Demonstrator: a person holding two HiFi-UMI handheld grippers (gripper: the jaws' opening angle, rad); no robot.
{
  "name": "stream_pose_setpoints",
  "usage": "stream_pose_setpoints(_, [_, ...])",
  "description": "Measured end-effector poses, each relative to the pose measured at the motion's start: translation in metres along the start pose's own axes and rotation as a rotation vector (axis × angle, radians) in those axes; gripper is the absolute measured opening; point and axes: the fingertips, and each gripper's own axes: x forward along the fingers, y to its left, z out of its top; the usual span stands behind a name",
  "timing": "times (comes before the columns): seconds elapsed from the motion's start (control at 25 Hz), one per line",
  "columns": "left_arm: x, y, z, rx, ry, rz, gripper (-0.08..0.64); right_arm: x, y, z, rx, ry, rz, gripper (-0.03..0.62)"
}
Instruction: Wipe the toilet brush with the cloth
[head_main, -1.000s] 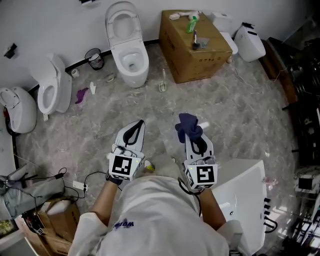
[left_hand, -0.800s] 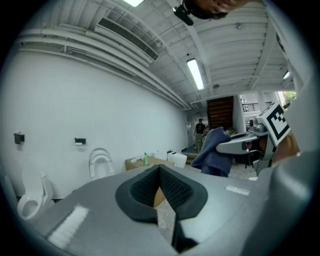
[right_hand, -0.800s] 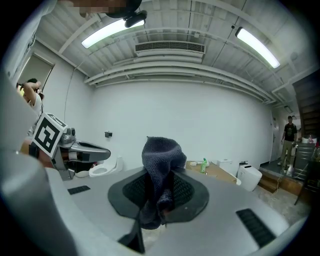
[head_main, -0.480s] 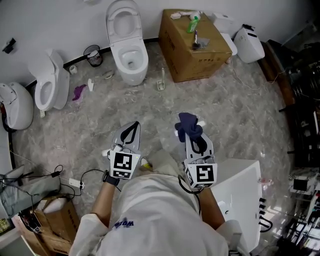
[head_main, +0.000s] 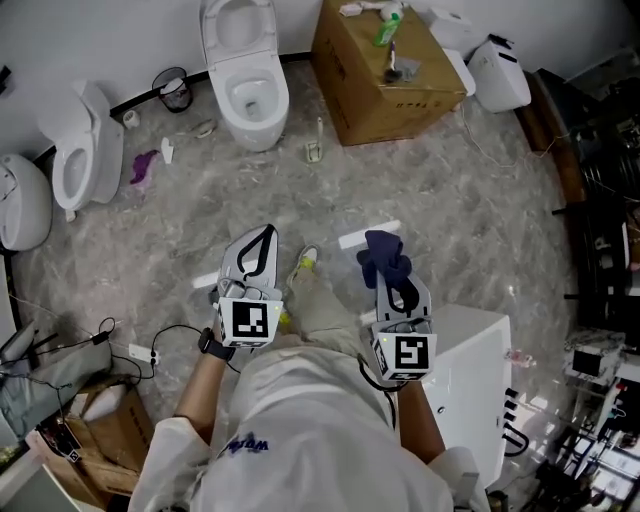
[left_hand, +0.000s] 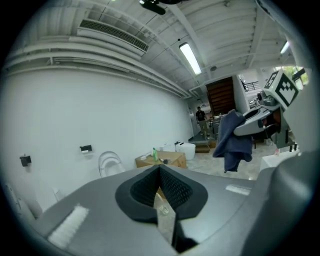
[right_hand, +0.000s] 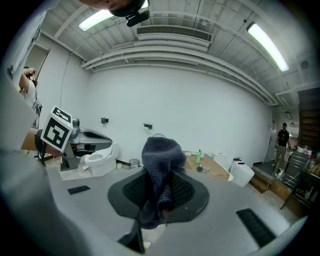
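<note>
The dark blue cloth (head_main: 384, 256) is hanging bunched from the right gripper (head_main: 390, 272), whose jaws are clamping it. The toilet brush (head_main: 314, 148) is standing well apart, between the toilet (head_main: 245, 90) and the cardboard box (head_main: 385, 80), too small to make out clearly. Open floor (head_main: 470, 220) is lying between them. The left gripper (head_main: 264, 238) is hovering beside the right one, jaws pressing together on nothing. Only the gripper views are showing a distant person (left_hand: 201, 117).
</note>
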Motion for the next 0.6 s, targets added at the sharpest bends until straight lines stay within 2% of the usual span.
stream_pose_setpoints(0.16, [0.031, 0.018, 0.001, 0.005, -0.03, 0.013, 0.0, 0.035, -0.003, -0.009, -0.016, 0.023, 0.016, 0.067])
stream_pose_setpoints(0.36, [0.082, 0.027, 0.006, 0.11, -0.032, -0.051, 0.0, 0.097, -0.022, 0.0, -0.031, 0.02, 0.028, 0.067])
stream_pose_setpoints(0.52, [0.132, 0.031, 0.008, 0.124, -0.011, -0.084, 0.0, 0.151, -0.049, 0.005, -0.006, 0.023, 0.028, 0.067])
stream_pose_setpoints(0.6, [0.157, 0.033, 0.006, 0.179, 0.007, -0.106, 0.0, 0.173, -0.061, 0.006, 0.008, 0.025, 0.025, 0.067])
